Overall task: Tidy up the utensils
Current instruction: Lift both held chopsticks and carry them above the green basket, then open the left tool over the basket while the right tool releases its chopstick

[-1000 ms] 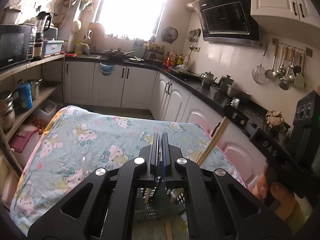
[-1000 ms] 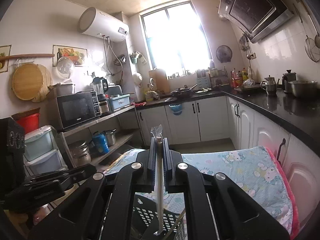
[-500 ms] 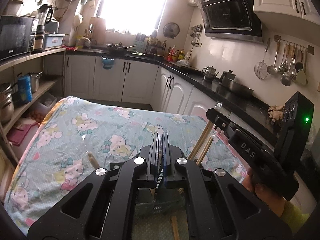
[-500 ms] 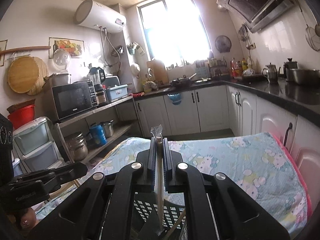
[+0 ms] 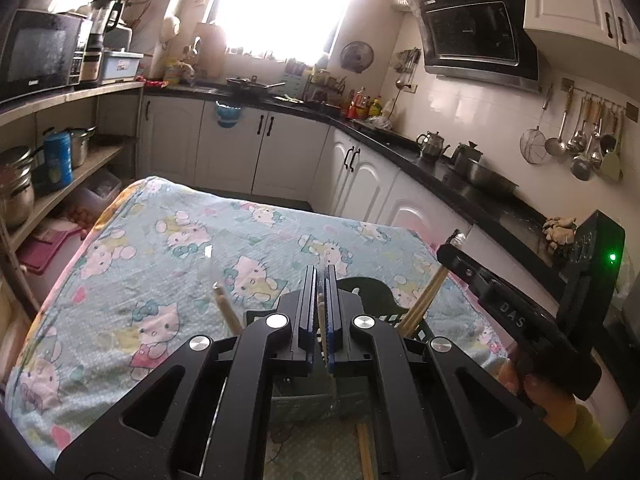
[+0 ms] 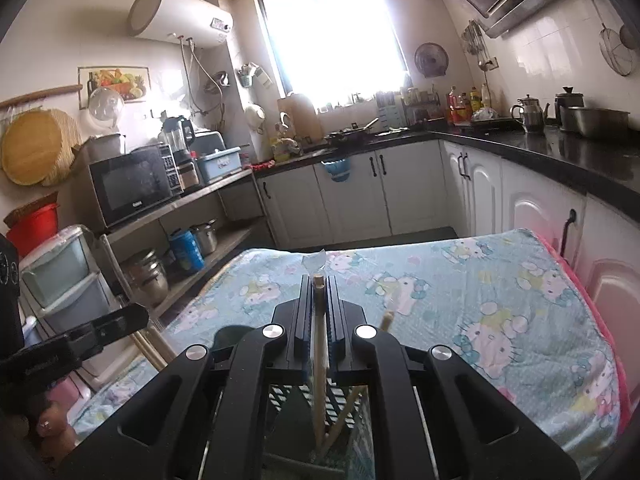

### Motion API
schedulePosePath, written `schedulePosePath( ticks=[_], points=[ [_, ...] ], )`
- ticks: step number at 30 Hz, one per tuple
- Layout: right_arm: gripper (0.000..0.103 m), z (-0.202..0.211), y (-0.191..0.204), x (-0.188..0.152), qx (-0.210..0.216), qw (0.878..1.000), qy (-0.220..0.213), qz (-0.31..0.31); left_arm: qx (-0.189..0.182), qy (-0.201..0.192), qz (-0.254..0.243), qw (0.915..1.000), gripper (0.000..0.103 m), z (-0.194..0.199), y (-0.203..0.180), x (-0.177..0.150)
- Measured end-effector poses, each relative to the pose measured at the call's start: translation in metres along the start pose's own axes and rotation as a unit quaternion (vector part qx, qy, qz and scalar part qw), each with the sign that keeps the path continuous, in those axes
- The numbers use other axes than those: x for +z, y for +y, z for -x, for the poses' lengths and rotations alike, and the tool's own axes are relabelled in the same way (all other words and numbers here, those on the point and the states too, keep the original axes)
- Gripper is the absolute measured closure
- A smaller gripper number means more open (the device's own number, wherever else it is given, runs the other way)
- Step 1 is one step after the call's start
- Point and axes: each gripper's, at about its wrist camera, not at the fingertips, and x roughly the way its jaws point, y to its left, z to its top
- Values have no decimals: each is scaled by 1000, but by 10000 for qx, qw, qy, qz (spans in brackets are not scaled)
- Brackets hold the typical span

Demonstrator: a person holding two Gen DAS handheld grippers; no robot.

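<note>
My right gripper (image 6: 318, 280) is shut on a wooden chopstick (image 6: 318, 360). The stick stands upright with a scrap of clear wrapper on its top. Its lower end reaches into the dark green mesh basket (image 6: 340, 404) below. Another chopstick (image 6: 385, 318) leans in the basket just to the right. My left gripper (image 5: 320, 276) is shut above the basket's rim (image 5: 370, 286). A thin pale strip shows between its pads, and I cannot tell what it is. In the left wrist view the right gripper (image 5: 450, 248) holds its chopstick (image 5: 426, 300) slanting down into the basket. A wrapped chopstick (image 5: 226, 306) leans out on the left.
The basket stands on a table under a cartoon-cat cloth (image 5: 168, 264), with bare cloth beyond it. White cabinets and a black counter (image 5: 460, 184) run along the right. A shelf with pots and a microwave (image 6: 128, 188) is on the left. A hand (image 5: 552, 404) grips the right tool.
Both grippers have come down toward the basket. The right gripper with its chopstick has come further into the left wrist view. The wrapped chopstick on the left has come into sight.
</note>
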Motion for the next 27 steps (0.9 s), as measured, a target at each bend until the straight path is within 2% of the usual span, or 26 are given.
schedulePosePath(
  ticks=[4, 6, 11, 16, 18, 20, 27],
  points=[
    [91, 4, -1, -3, -18, 9999, 162, -42, 38, -30, 53, 10000, 94, 6, 3, -1],
    [81, 7, -2, -5, -8, 9998, 212, -65, 48, -17, 93, 9999, 91, 7, 5, -2],
    [70, 17, -4, -8, -73, 9995, 276, -98, 37, 4, 228, 9997, 81, 12, 10, -5],
    [58, 26, -6, -12, -79, 9992, 371, -151, 50, 56, 234, 9997, 76, 17, 11, -7],
    [48, 30, -7, -13, -47, 9989, 422, -197, 55, 73, 229, 9997, 73, 20, 10, -8],
    [41, 35, -6, -14, -24, 9988, 428, -222, 65, 64, 240, 9997, 65, 24, 11, -9],
    [29, 52, 5, -19, -106, 9989, 464, -44, -21, 73, 383, 9992, 56, 38, 14, -14]
  ],
)
